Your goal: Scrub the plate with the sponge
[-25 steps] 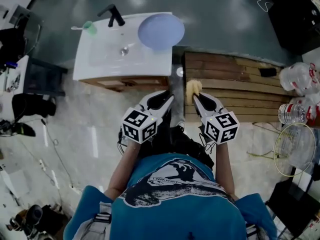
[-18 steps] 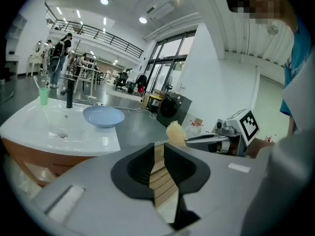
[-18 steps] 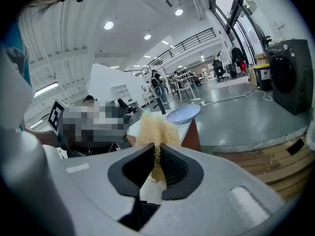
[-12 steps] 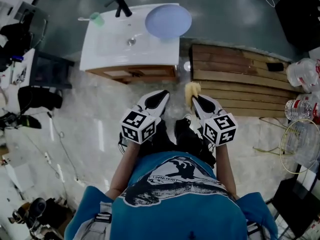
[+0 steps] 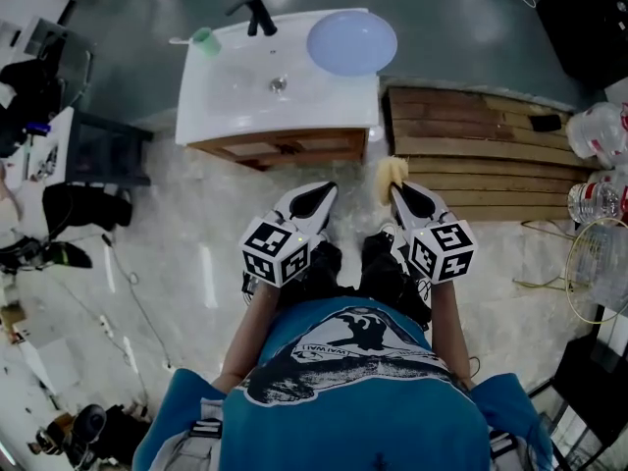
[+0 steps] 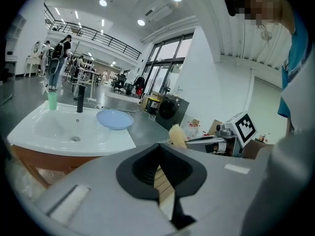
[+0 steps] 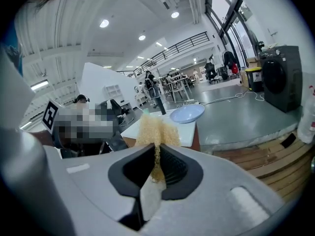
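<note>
A pale blue plate (image 5: 352,42) lies on the right end of the white sink counter (image 5: 226,111), also seen as the plate (image 6: 114,119) and the plate (image 7: 186,113). My right gripper (image 5: 397,186) is shut on a yellow sponge (image 5: 392,176); the squeezed sponge (image 7: 156,130) sticks out past its jaws. My left gripper (image 5: 327,188) is shut with nothing between its jaws. Both grippers hang in front of the person's body, short of the sink and well apart from the plate.
A black tap (image 5: 254,13) and a green cup (image 5: 205,41) stand at the sink's back. A wooden pallet (image 5: 471,155) lies to the right, with water bottles (image 5: 597,202) and a wire basket (image 5: 599,268) beyond. A dark chair (image 5: 98,150) stands left.
The left gripper's jaws have come together from partly open. The person has stepped slightly left, so the sink and plate sit further right in view. The sponge stays gripped.
</note>
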`<state>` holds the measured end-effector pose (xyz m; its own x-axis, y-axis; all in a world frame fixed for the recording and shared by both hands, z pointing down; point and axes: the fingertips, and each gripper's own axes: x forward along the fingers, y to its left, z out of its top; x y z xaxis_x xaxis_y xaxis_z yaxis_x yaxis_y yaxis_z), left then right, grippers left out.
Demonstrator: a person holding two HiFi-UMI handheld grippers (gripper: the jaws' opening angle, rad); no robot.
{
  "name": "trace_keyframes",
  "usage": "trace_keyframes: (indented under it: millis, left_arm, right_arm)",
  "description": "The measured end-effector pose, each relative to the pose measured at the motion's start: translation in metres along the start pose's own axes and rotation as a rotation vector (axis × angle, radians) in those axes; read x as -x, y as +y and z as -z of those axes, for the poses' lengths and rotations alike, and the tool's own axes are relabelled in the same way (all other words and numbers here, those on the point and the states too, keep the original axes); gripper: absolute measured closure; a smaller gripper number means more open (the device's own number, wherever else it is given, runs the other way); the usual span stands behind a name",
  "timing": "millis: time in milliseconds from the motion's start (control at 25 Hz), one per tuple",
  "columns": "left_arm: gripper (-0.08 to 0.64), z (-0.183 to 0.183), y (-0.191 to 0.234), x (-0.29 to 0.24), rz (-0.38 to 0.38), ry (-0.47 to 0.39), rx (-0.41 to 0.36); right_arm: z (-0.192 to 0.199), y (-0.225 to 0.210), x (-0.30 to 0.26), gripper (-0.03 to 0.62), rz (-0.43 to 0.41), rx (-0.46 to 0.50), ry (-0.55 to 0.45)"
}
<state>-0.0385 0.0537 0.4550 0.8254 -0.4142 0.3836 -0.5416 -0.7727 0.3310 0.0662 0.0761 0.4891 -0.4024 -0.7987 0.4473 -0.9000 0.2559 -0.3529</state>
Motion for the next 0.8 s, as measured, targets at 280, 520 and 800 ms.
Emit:
trace_keyframes:
  millis: [280,520,800]
  left_arm:
    - [0.548,-0.002,0.018,0.035,0.048,-0.014,-0.017]
    - [0.548,0.0,0.027,0.052,0.069,-0.026,-0.033]
    - [0.548,0.002,0.033,0.062,0.097,-0.023,-0.035]
  right_arm:
    - [0.003,0.05,-0.019,0.561,0.005,-0.007,0.004]
    - [0.008,0.076,-0.026,0.563,0.01,0.028,0.022]
    - [0.008,0.092,-0.032,0.563,0.022,0.037,0.026]
